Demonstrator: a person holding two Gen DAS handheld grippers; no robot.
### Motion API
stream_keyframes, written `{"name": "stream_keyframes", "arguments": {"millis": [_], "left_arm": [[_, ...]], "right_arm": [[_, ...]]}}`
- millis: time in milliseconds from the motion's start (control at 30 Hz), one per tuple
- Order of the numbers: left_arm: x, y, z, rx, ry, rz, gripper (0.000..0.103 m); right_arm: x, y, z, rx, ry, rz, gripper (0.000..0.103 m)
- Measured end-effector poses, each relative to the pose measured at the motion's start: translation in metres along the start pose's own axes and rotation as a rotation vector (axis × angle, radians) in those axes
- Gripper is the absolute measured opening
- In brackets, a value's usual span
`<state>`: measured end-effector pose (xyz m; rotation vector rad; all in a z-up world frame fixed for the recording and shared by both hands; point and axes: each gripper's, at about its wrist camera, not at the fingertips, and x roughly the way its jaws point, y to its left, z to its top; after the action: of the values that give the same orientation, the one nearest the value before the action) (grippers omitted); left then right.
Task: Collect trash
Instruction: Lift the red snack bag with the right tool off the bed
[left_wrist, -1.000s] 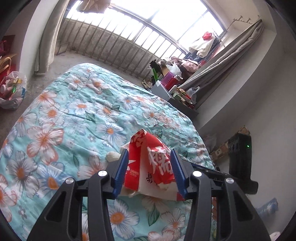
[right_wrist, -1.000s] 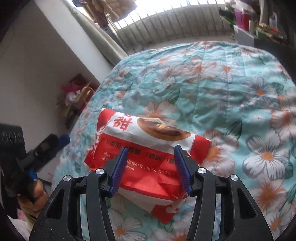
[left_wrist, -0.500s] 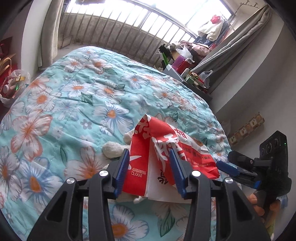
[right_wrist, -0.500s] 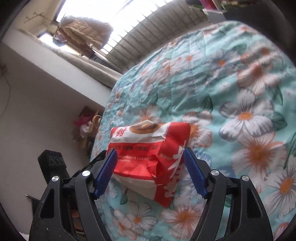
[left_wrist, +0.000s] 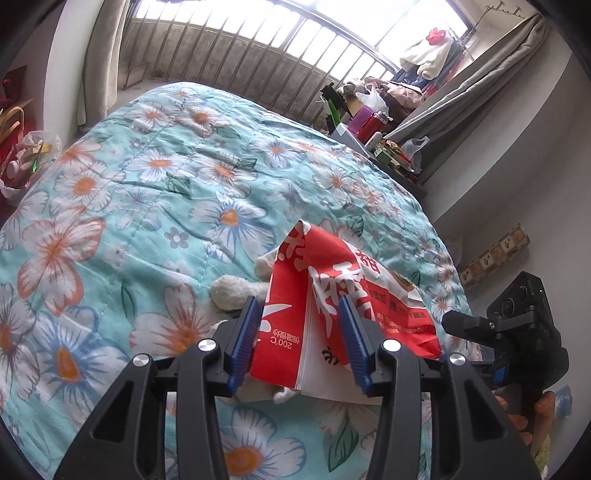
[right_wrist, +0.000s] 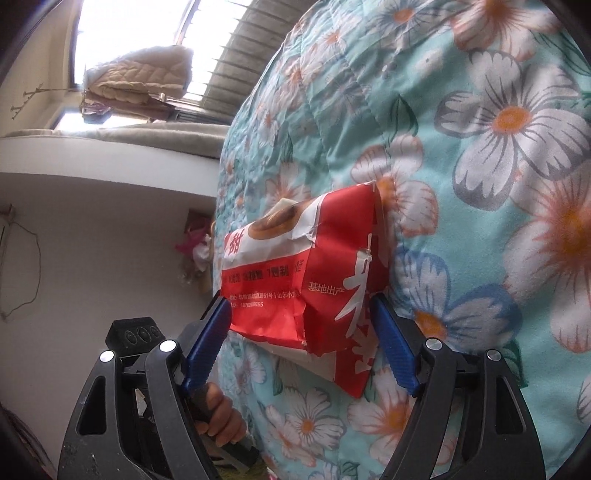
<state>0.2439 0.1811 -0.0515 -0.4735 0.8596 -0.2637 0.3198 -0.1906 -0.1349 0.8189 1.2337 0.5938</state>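
The left gripper has two black plastic arms with triangular cut-outs, round silver screws near the jaws, and ribbed blue fingers. The right gripper is built alike: black arms, silver screws, ribbed blue fingers.

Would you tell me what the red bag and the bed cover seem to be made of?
Red bag: probably matte printed paper, since it holds sharp creases and shows a torn white edge. Bed cover: soft quilted fabric, with stitched seams and puckering across its floral print.
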Motion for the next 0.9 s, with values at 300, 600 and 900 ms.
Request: {"name": "stream_keyframes", "arguments": {"millis": [300, 600, 900], "left_arm": [[0.002, 0.003, -0.002, 0.002, 0.003, 0.0, 0.043], [0.0, 0.002, -0.005, 0.013, 0.013, 0.006, 0.043], [0.0, 0.002, -0.005, 0.005, 0.016, 0.001, 0.044]], "right_arm": [[-0.005, -0.006, -0.009, 0.046, 0.037, 0.033, 0.072], [-0.027, -0.004, -0.023, 0.069, -0.014, -0.07, 0.058], [-0.015, -0.017, -0.018, 0.17, 0.019, 0.012, 0.081]]}}
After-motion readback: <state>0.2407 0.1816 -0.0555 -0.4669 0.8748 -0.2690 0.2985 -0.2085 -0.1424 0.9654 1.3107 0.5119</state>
